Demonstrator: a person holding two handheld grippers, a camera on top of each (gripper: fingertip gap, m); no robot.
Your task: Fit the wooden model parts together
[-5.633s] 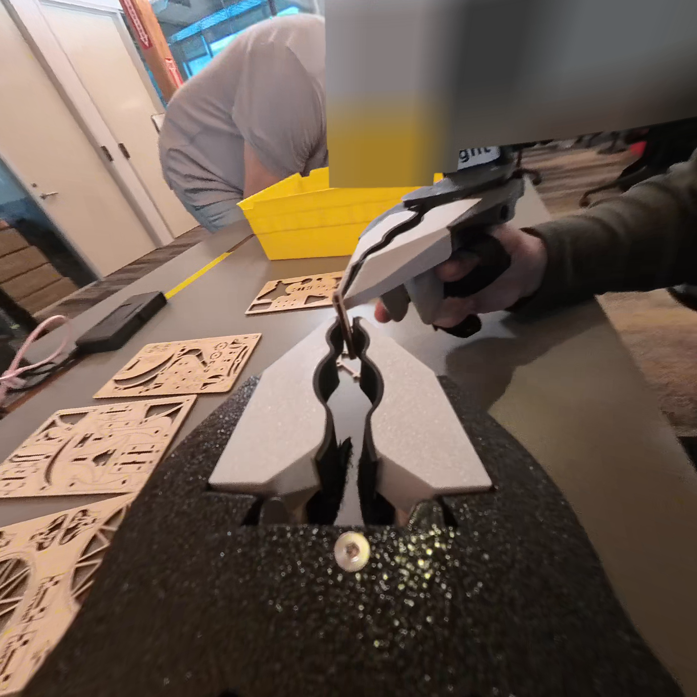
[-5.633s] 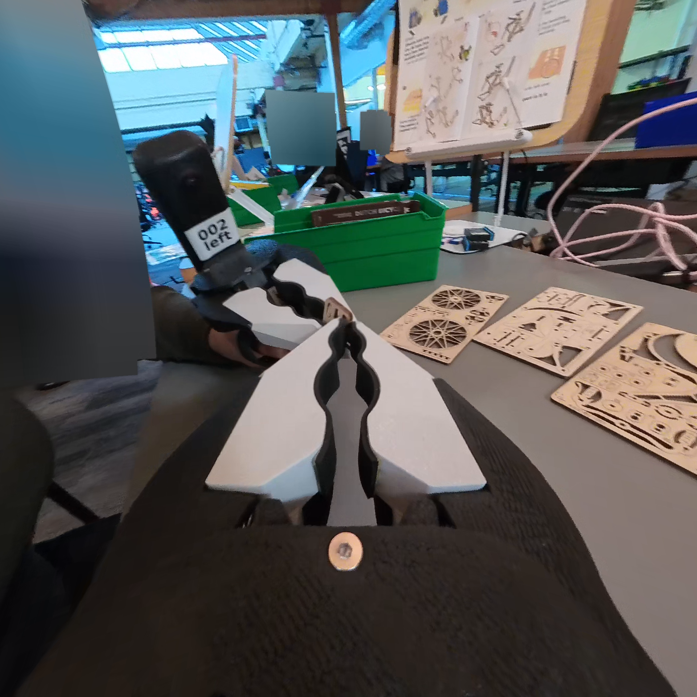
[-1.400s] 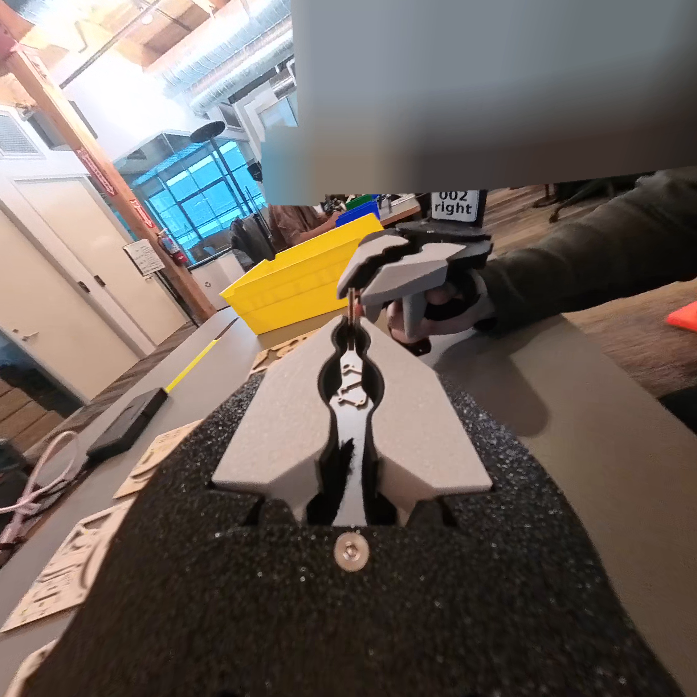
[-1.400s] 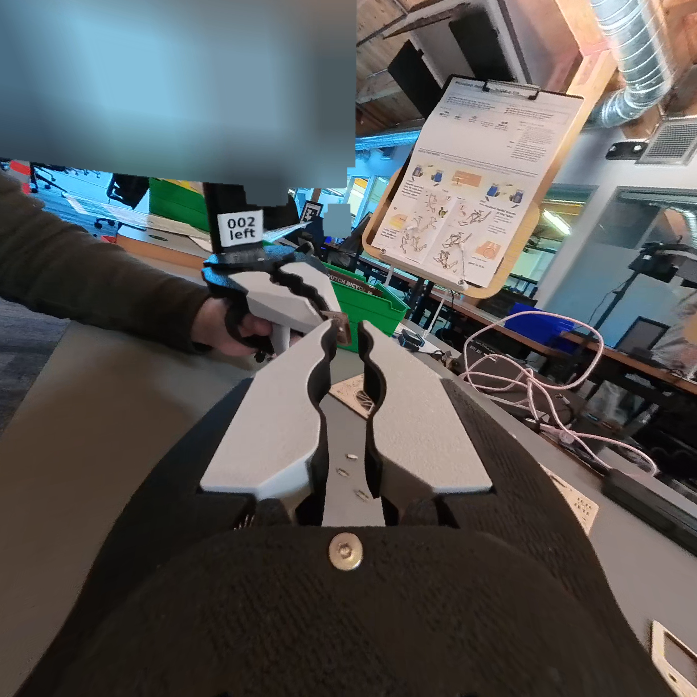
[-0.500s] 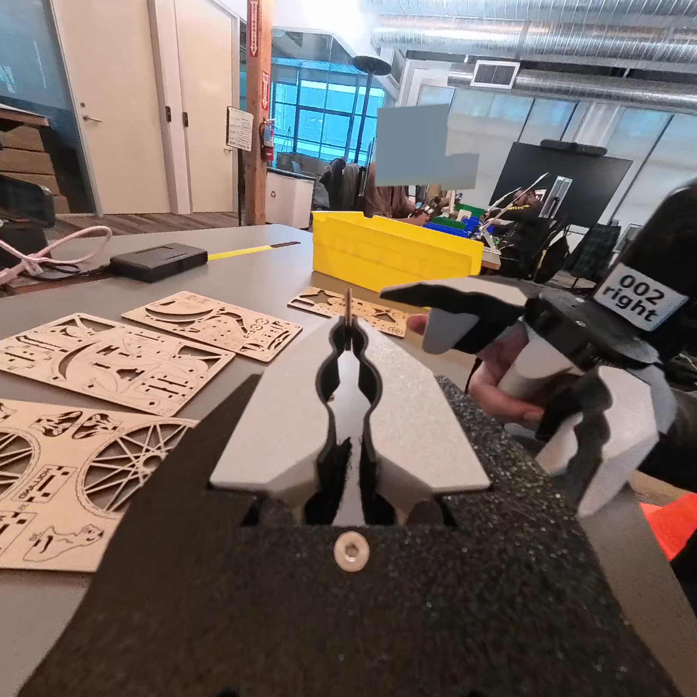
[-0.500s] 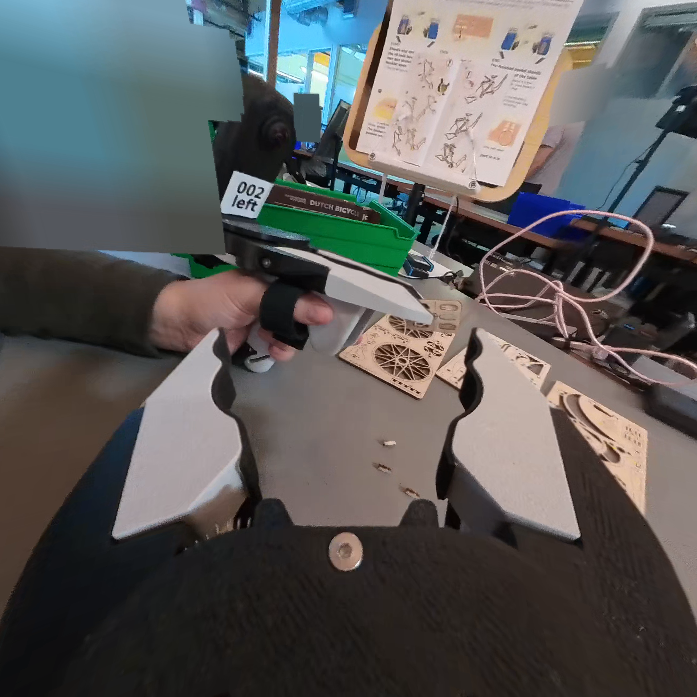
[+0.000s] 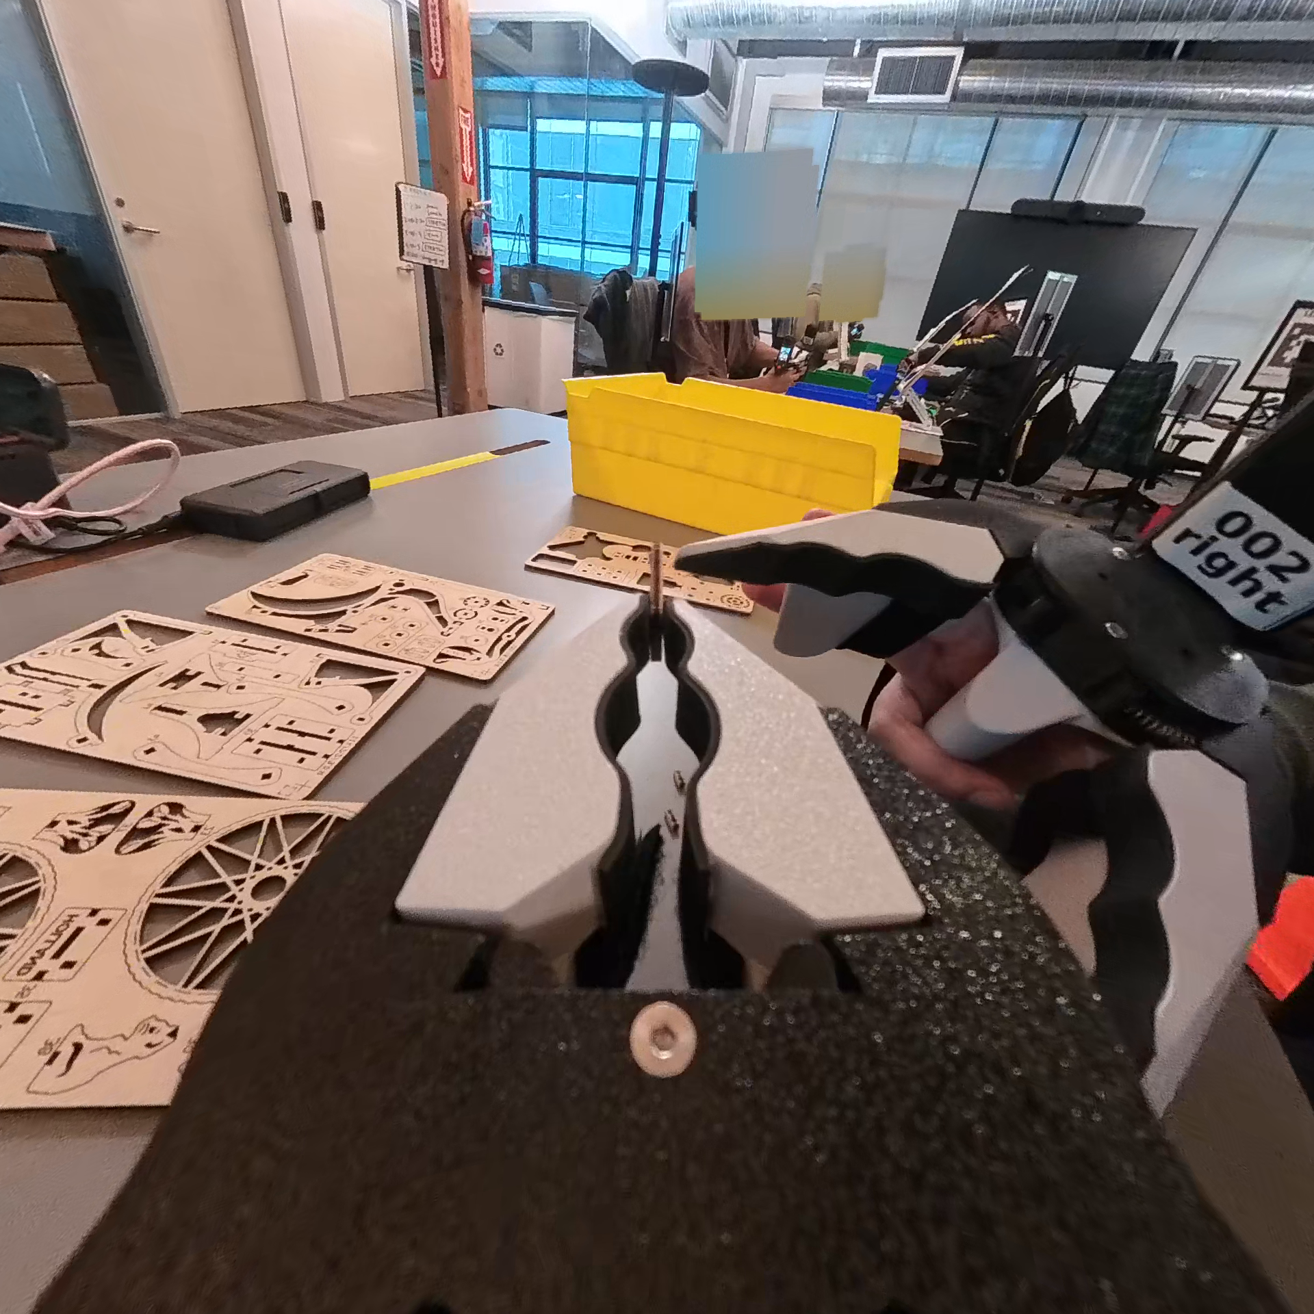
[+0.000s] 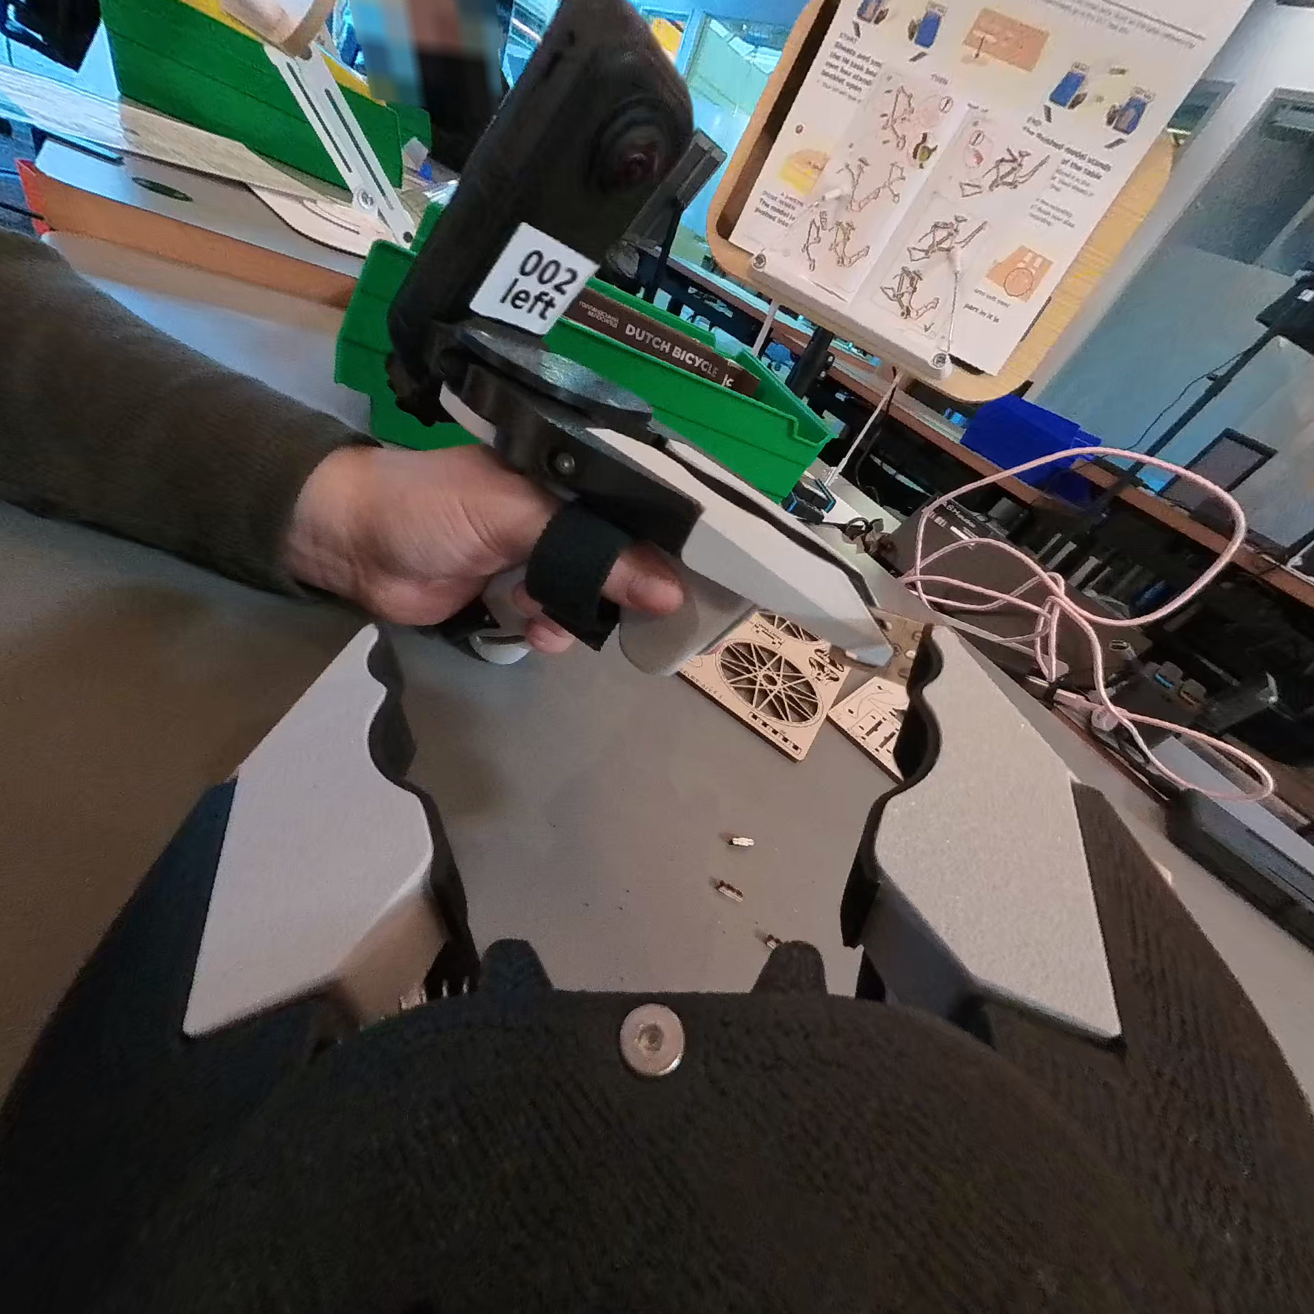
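My left gripper (image 7: 655, 629) is shut on a thin wooden part (image 7: 655, 586) that stands upright out of its tips. In the right wrist view the left gripper (image 8: 878, 643) is held by a hand and its tip, with the wooden part (image 8: 901, 640), is right beside my right gripper's right fingertip. My right gripper (image 8: 650, 640) is wide open and empty. In the left wrist view the right gripper (image 7: 917, 825) shows at the right, and its upper finger (image 7: 818, 569) points at the part. Three small wooden pegs (image 8: 739, 841) lie on the grey table (image 8: 604, 782) between the right gripper's fingers.
Several laser-cut wooden sheets (image 7: 213, 704) lie on the table to the left, with one more (image 7: 611, 562) farther back. A yellow bin (image 7: 725, 455) and a black box (image 7: 277, 498) stand behind. A green bin (image 8: 682, 398), an instruction board (image 8: 946, 171) and a pink cable (image 8: 1109, 626) show in the right wrist view.
My right gripper has let go of the part, opened wide and swung beside the left gripper. The left gripper has kept its hold on the part and lowered toward the table.
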